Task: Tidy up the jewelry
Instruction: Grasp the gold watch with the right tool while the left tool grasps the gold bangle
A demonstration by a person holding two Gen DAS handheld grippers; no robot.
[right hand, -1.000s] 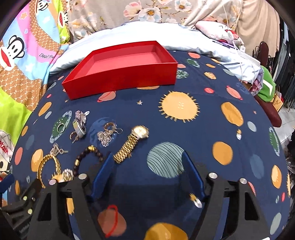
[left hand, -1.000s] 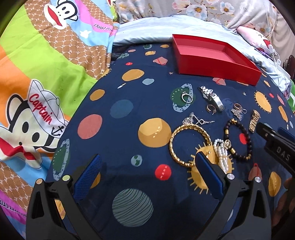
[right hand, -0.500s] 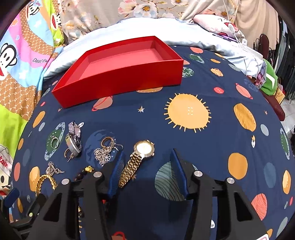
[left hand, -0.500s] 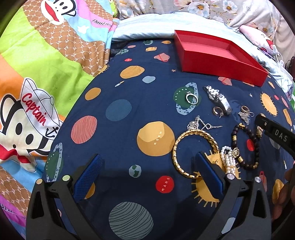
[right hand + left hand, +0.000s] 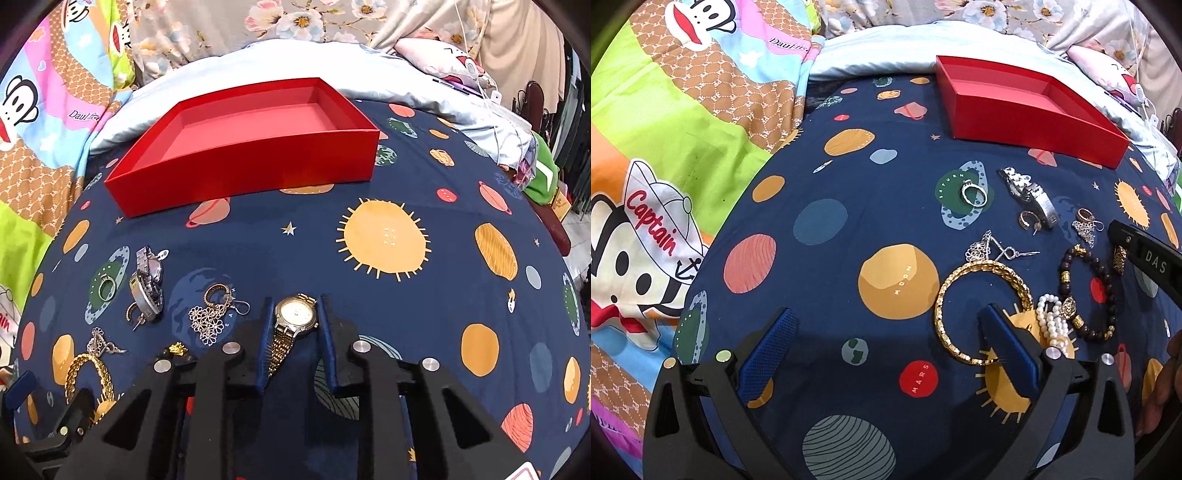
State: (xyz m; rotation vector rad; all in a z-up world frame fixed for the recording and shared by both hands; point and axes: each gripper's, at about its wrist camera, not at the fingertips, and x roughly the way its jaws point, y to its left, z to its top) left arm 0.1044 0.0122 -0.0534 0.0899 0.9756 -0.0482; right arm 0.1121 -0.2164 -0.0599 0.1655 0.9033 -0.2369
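Note:
A gold watch (image 5: 297,314) lies on the navy planet-print bedspread (image 5: 406,295). My right gripper (image 5: 295,301) has a blue pad against each side of its dial, and the jaws are closing on it. An empty red box (image 5: 240,170) stands behind. To the left lie a silver watch (image 5: 147,284), a ring (image 5: 107,288) and flower earrings (image 5: 208,323). My left gripper (image 5: 886,312) hovers open over the spread, holding nothing. Its right finger is beside a gold bangle (image 5: 982,302), a pearl bracelet (image 5: 1051,317) and a dark bead bracelet (image 5: 1086,291).
A bright cartoon blanket (image 5: 665,166) covers the left side. A pale blue quilt (image 5: 277,62) is bunched behind the red box (image 5: 1015,122). The bed drops off at the right, near a green item (image 5: 543,181). The right gripper's black body (image 5: 1145,254) shows at the right edge of the left wrist view.
My right gripper has moved forward over the gold watch and its jaws have narrowed from wide open onto the dial. The left gripper has barely moved.

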